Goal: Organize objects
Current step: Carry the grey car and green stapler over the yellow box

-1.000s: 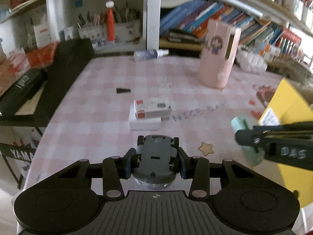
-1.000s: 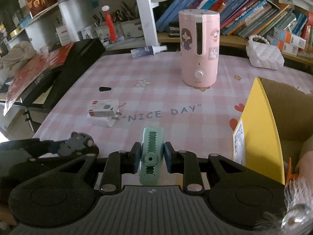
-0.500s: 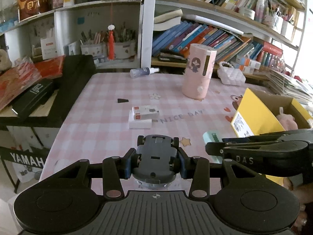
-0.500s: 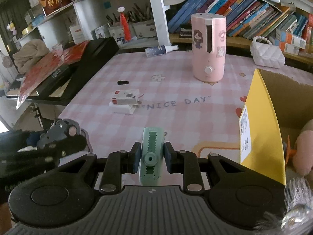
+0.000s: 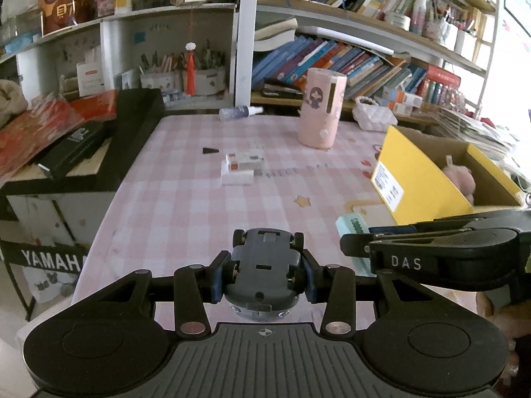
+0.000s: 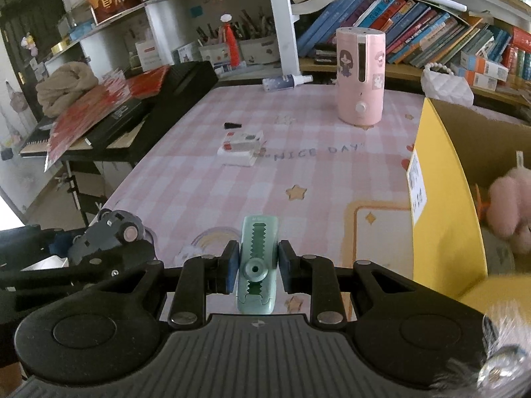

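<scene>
**Both grippers loaded above the table's near edge**

The left gripper (image 5: pixel 264 273) is clamped on a toy car (image 5: pixel 264 267). The car is dark grey, turned belly-up, with 4 small black wheels showing and a rounded nose toward the camera. Its sides sit between the 2 blue pads, which press on its flanks.

The right gripper (image 6: pixel 255 267) is closed tight on a mint-green plastic clip (image 6: pixel 257 262). The clip is narrow and upright between the pads, with a toothed slot down its face and a round hub near the middle.

Both items are held above the pink checked tablecloth (image 6: pixel 298 179), near its front edge. In the left wrist view the right gripper lies just beside the car, on its right. A yellow cardboard box (image 6: pixel 441 205) stands open on the right, with a pink plush toy (image 6: pixel 511 205) inside. A pink cylinder (image 6: pixel 360 76) stands farther back, and 2 small stacked boxes (image 6: pixel 240 147) lie mid-table.
</scene>
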### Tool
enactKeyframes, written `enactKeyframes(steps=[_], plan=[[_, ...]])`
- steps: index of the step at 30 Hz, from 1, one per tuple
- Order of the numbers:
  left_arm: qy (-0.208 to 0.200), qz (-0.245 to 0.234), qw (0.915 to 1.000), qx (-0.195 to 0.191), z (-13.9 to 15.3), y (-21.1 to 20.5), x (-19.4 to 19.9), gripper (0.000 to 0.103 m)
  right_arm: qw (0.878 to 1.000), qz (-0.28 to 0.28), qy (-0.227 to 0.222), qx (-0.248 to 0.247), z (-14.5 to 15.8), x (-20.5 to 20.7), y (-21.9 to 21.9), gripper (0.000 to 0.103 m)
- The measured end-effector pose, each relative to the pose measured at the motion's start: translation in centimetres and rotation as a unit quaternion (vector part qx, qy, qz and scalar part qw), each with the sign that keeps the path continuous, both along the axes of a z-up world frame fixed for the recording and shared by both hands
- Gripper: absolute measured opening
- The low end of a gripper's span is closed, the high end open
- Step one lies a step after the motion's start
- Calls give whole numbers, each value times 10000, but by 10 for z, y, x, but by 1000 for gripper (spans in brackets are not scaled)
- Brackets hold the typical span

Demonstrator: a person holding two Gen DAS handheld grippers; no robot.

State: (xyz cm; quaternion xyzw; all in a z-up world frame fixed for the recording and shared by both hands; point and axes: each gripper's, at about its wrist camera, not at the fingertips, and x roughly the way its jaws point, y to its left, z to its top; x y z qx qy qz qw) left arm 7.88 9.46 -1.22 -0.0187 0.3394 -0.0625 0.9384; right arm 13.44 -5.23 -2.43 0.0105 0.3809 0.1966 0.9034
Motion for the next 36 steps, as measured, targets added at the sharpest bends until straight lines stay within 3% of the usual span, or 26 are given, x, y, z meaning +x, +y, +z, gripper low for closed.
enactKeyframes(steps=[10, 16, 26, 36], plan=[[24, -83, 10000, -26, -2, 0, -62, 42, 10000, -62, 1, 15, -3, -71, -1, 24], [32, -386, 9992, 19, -4, -14, -89, 42, 9993, -359, 63, 85, -9, -109, -17, 24], [-55, -1077, 9942, -15, -1, -51, -101, 42, 9940, -1090, -6, 85, -5, -151, -59, 24], [-121, -1954, 9806, -31, 0, -102, -101, 42, 9796, -2008, -23, 61, -3, -179, -112, 24]])
